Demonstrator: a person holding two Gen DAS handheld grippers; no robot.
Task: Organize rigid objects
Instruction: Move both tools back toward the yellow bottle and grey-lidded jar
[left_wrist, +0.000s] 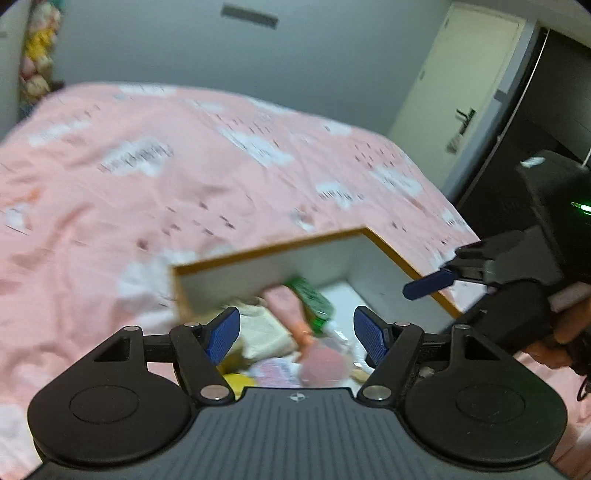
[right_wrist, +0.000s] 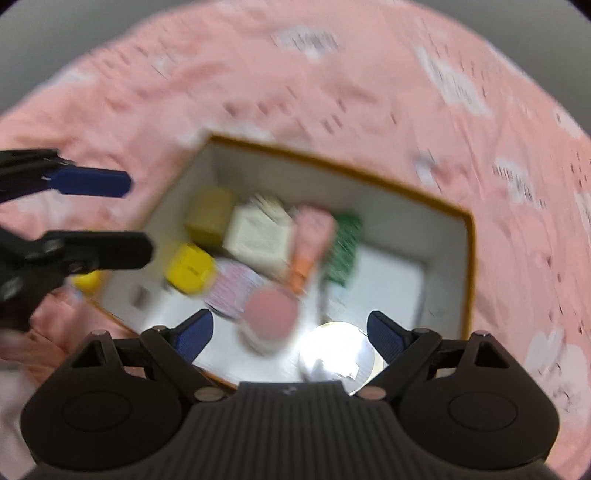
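I've got both claws above the white box (right_wrist: 447, 258) on the pink bedspread (right_wrist: 369, 92). The pink tube (right_wrist: 310, 240) lies inside, long axis running toward me, orange cap nearest. It sits ahead of my right gripper (right_wrist: 290, 334), whose jaws gape wide, empty. Left gripper (left_wrist: 295, 334), likewise spread, grasps nothing.
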